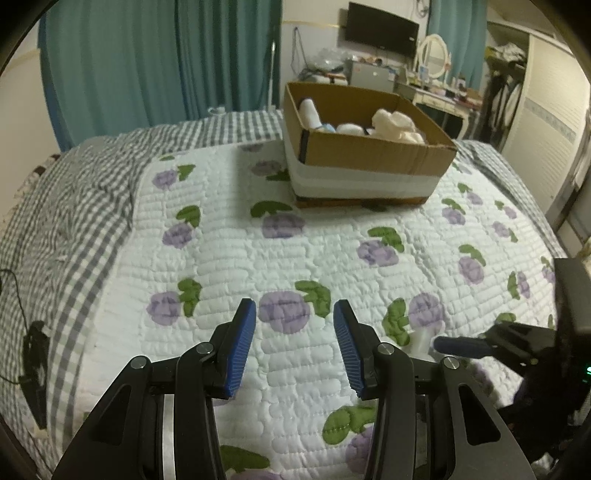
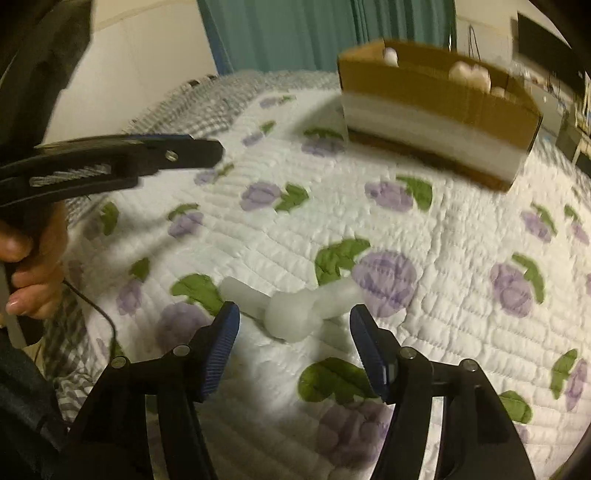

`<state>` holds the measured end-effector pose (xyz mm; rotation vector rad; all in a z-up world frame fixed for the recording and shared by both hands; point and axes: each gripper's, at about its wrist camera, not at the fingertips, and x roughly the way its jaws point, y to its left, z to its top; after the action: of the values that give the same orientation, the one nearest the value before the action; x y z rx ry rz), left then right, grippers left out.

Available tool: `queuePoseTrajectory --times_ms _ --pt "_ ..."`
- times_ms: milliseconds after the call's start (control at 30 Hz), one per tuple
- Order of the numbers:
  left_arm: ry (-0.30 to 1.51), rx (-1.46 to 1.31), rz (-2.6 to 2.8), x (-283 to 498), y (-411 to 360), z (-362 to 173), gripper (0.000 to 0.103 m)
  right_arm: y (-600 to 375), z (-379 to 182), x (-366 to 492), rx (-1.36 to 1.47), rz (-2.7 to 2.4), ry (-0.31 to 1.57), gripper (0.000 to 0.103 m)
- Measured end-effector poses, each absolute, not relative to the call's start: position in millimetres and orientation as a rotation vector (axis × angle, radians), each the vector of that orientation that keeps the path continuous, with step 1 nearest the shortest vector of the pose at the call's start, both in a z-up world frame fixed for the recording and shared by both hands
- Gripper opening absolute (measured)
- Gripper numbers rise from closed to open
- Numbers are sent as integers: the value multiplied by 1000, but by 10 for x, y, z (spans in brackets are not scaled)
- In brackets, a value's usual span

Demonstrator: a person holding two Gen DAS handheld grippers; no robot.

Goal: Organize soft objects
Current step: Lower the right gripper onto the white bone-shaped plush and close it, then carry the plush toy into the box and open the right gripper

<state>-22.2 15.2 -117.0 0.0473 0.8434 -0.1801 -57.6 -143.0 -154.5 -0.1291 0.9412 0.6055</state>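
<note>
1. Nearest to the left wrist camera is the left gripper [image 1: 294,345], with its two blue pads wide apart and nothing between them; it hangs over the quilt [image 1: 229,258].
2. Nearest to the right wrist camera is the right gripper [image 2: 294,350], also with its jaws apart and holding nothing.
3. Just beyond the right gripper's fingertips lies a white soft object [image 2: 291,304], shaped like a knotted roll, flat on the quilt [image 2: 461,229]; it is between the lines of the two fingers but neither pad touches it.
4. From the left wrist camera only a small white part of this object [image 1: 419,341] shows, at the near right, beside a blue fingertip of the right gripper [image 1: 461,347].
5. On the far side of the bed stands a cardboard box [image 1: 373,155] with a white band around its lower part.
6. Inside the box are several soft objects: a cream plush item [image 1: 395,125] at the right and white rolls [image 1: 310,110] at the left.
7. At the left of the right wrist picture the left gripper [image 2: 207,153] shows from the side, held by a hand [image 2: 37,269].
8. Behind the bed hang teal curtains [image 1: 147,62], and a dark screen [image 1: 382,29] is on the far wall.
</note>
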Motion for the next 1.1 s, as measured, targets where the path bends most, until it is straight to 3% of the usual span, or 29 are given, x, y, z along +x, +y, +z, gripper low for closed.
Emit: queuePoseTrajectory --times_ms 67,167,400,500,833,1100 --pt "850 56 -184 -197 130 -1201 43 -1429 -1636 -497 -112 608 969 35" --pt "857 61 -191 -178 115 -1213 43 -1386 -1674 -429 -107 617 971 27" --pt "805 57 -206 -227 84 -998 43 -1414 -1400 -526 -128 604 885 26" --pt "770 52 -217 -243 77 -833 37 -1506 -1152 -579 -120 582 828 26" --pt "641 23 -235 -109 41 -218 36 -1864 -214 -523 -78 483 619 28" --pt "567 34 -275 207 -122 40 36 -2062 186 -221 -75 434 517 28"
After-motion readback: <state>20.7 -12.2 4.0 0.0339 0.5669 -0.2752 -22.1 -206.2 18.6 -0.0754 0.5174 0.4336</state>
